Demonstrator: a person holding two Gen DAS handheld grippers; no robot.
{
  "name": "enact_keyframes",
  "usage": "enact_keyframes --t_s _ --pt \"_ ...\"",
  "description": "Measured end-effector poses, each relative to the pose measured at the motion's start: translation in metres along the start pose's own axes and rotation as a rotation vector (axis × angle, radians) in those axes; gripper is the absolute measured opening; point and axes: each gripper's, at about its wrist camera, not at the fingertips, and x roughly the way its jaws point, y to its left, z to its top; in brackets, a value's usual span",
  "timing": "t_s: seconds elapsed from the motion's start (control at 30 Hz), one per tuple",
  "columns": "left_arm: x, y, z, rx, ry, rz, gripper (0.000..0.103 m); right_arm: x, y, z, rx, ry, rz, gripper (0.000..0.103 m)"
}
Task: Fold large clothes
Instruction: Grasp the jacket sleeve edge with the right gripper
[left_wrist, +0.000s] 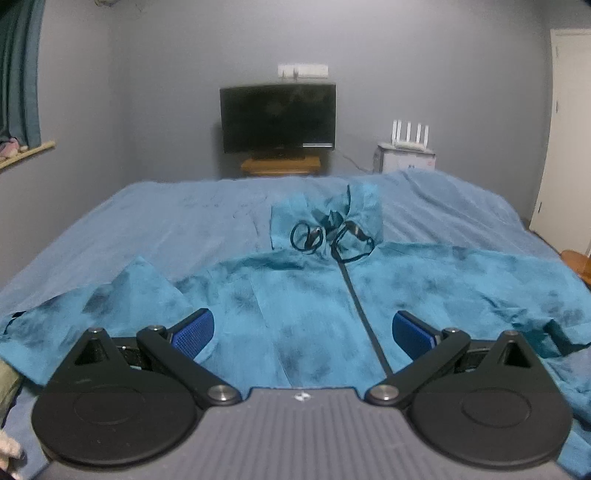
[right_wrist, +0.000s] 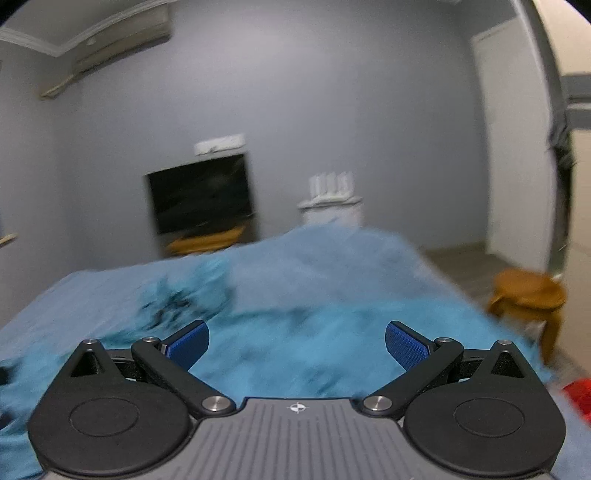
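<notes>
teal jacket (left_wrist: 295, 295) on bed (left_wrist: 166, 221), television (left_wrist: 277, 118) beyond

This is a bedroom in a home. A bed (left_wrist: 184, 218) under a blue sheet fills the middle of the left wrist view. At 12 o'clock a dark TV (left_wrist: 277, 117) stands on a wooden stand (left_wrist: 280, 165) against a grey wall (left_wrist: 424, 74). A router (left_wrist: 410, 138) sits at 1 o'clock, a curtain (left_wrist: 20, 70) hangs at 10 o'clock, a white door (left_wrist: 569, 140) at 3 o'clock. A wooden stool (right_wrist: 528, 295) shows beside the bed in the right wrist view.
</notes>
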Motion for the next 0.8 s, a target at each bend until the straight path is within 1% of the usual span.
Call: enact_keyframes --t_s 0.03,0.1,0.2,0.27,0.37,0.43,0.5,0.53,0.57,0.6,0.67,0.73,0.8 --pt "0.014 0.001 0.0 -0.013 0.032 0.001 0.103 0.014 -0.006 0.004 -0.007 0.011 -0.028 0.103" --pt "0.04 0.006 0.0 -0.048 0.08 -0.016 0.103 0.045 -0.023 0.011 0.045 0.061 -0.104 0.103" --pt "0.068 0.02 -0.009 -0.118 0.09 -0.055 0.103 0.083 -0.063 0.009 0.185 0.096 -0.201 0.103" --pt "0.086 0.026 -0.014 -0.124 0.104 -0.031 0.103 0.1 -0.094 -0.004 0.278 0.089 -0.25 0.103" --pt "0.108 0.028 -0.035 -0.069 0.09 0.027 0.103 0.114 -0.135 -0.035 0.372 0.066 -0.315 0.103" --pt "0.125 0.031 -0.051 -0.055 0.141 0.041 0.103 0.122 -0.159 -0.056 0.419 0.081 -0.36 0.1" --pt "0.142 0.036 -0.06 -0.081 0.199 0.031 0.103 0.125 -0.184 -0.072 0.495 0.092 -0.39 0.098" --pt "0.146 0.039 -0.062 -0.095 0.216 0.028 0.103 0.126 -0.195 -0.08 0.542 0.101 -0.401 0.095" --pt "0.148 0.042 -0.062 -0.107 0.221 0.027 0.103 0.131 -0.203 -0.09 0.593 0.109 -0.412 0.091" --pt "0.148 0.044 -0.062 -0.119 0.219 0.022 0.103 0.133 -0.21 -0.098 0.625 0.116 -0.422 0.09" --pt "0.149 0.047 -0.062 -0.142 0.221 0.001 0.103 0.146 -0.216 -0.111 0.653 0.158 -0.454 0.087" --pt "0.154 0.048 -0.064 -0.15 0.24 -0.004 0.103 0.158 -0.222 -0.121 0.659 0.213 -0.451 0.082" --pt "0.16 0.044 -0.066 -0.14 0.266 -0.003 0.103 0.172 -0.228 -0.13 0.681 0.26 -0.445 0.081"
